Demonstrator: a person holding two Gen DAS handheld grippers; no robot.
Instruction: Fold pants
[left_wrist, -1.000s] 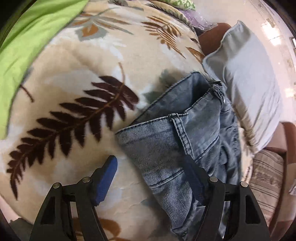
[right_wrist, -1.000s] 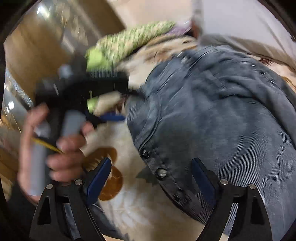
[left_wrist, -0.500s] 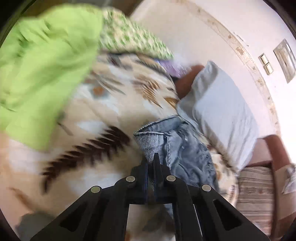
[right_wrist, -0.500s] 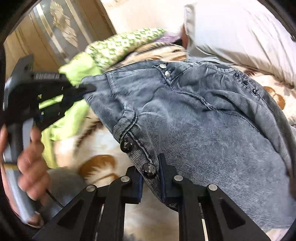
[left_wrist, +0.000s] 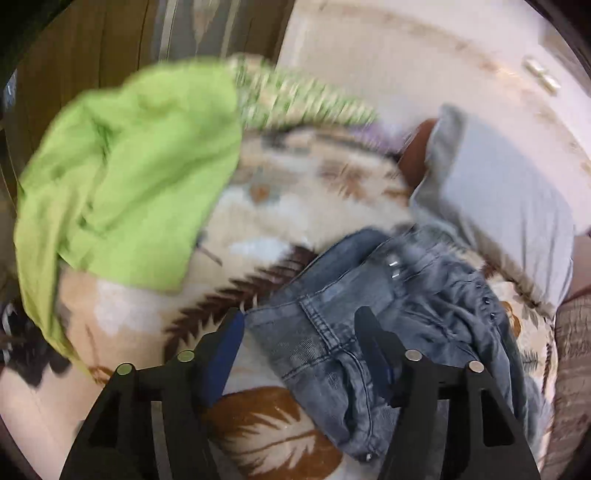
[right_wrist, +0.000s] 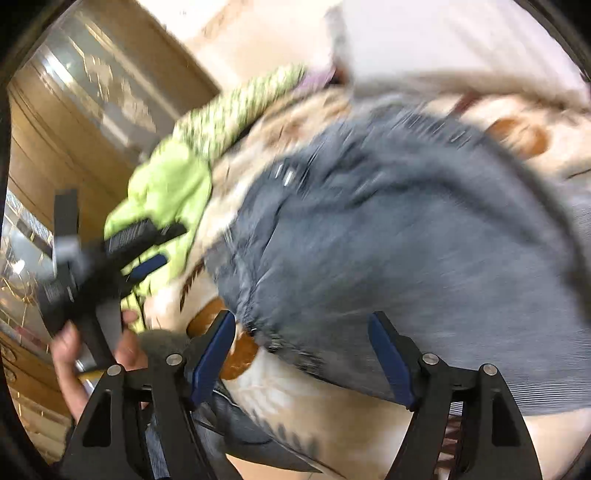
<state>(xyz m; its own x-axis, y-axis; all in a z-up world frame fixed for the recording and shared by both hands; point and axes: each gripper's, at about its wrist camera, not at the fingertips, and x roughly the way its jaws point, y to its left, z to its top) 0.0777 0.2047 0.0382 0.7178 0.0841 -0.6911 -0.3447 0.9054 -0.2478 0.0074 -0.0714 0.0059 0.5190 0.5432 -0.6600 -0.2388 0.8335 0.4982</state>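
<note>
We have both claws spread wide and gripping nothing: the left claw (left_wrist: 299, 332) and right claw (right_wrist: 301, 345) hover over the jeans (left_wrist: 388, 314), bunched beside the grey pillow (left_wrist: 498, 184). Next we likely regrasp an edge for another fold.

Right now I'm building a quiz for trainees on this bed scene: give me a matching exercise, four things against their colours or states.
Things:
1. jeans
2. crumpled cloth
3. pillow
4. left gripper

Descriptions:
A. pale grey
B. open, holding nothing
C. faded blue denim, bunched on the leaf-print blanket
D. bright lime green

Pairs: 1-C, 2-D, 3-A, 4-B
</note>
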